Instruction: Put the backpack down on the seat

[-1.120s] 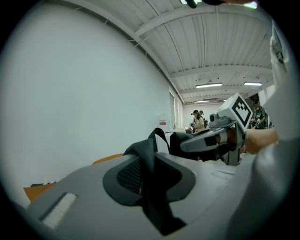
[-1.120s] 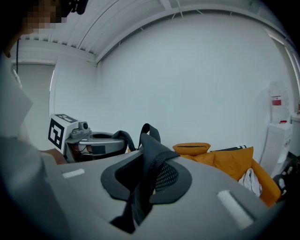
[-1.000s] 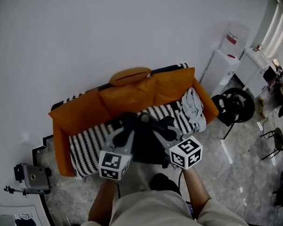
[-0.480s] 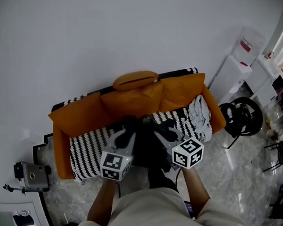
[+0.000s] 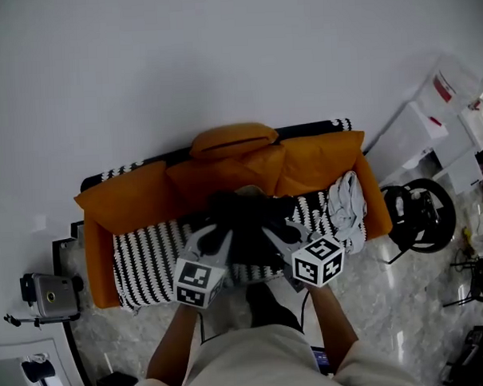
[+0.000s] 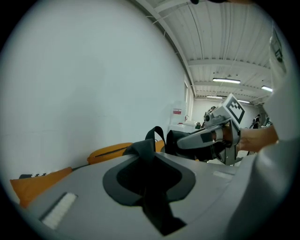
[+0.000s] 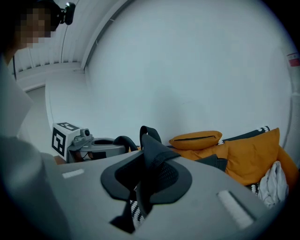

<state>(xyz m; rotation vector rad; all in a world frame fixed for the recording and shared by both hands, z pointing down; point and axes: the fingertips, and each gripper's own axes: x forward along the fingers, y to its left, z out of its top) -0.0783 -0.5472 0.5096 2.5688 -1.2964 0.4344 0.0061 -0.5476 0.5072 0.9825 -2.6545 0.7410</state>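
Observation:
A black backpack (image 5: 247, 228) hangs over the striped seat (image 5: 148, 252) of an orange sofa (image 5: 130, 193), near its middle. My left gripper (image 5: 217, 229) is shut on one black shoulder strap (image 6: 143, 150), which runs through the jaws. My right gripper (image 5: 273, 228) is shut on the other strap, a padded mesh one (image 7: 152, 152). In the left gripper view the right gripper (image 6: 206, 138) sits close to the right, with the bag's carry loop (image 6: 154, 133) between the two. Whether the bag's bottom rests on the seat is hidden.
An orange cushion (image 5: 233, 138) lies on the backrest. A pale crumpled cloth (image 5: 346, 204) lies at the seat's right end. On the floor, a camera on a stand (image 5: 50, 296) stands to the left. A black wheel-shaped object (image 5: 418, 212) and white cabinets (image 5: 430, 116) stand to the right.
Both grippers have carried the backpack forward, from over the seat's front edge to further in towards the backrest. The grips on the straps are unchanged.

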